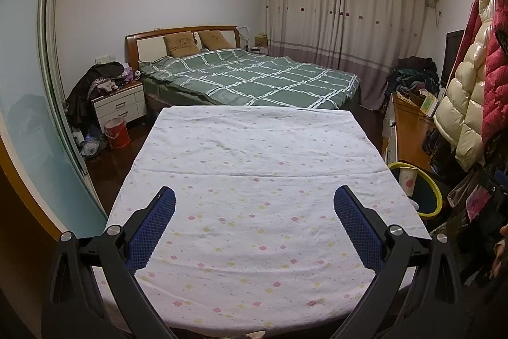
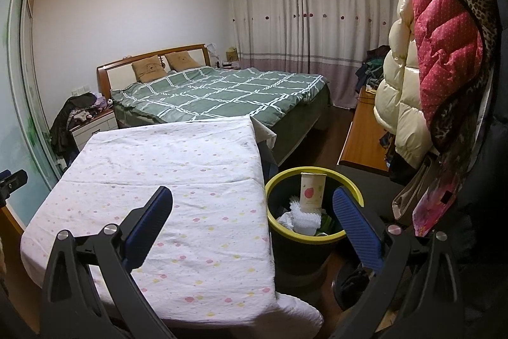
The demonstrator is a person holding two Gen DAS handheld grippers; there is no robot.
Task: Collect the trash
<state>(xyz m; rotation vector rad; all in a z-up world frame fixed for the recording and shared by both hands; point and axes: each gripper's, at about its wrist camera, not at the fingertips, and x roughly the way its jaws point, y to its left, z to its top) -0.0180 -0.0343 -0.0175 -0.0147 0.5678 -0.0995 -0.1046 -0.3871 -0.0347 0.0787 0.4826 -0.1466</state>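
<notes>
Beside table — bin, trash inside, ahead of right tool.

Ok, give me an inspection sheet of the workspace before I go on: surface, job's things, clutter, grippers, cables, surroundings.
Surface: table under a white flowered cloth; nothing seen on it.
Job's things: bin with a yellow rim on the floor at the table's right side, holding a paper cup standing upright and white crumpled trash.
Clutter: clothes heaped on the nightstand; red bucket and bags on the floor beside it.
Grippers: left gripper open over the table, holding nothing; right gripper open, holding nothing, straddling the table's edge and the bin.
Cables: nothing seen.
Surroundings: bed, drawn curtains, coats hanging at right.
</notes>
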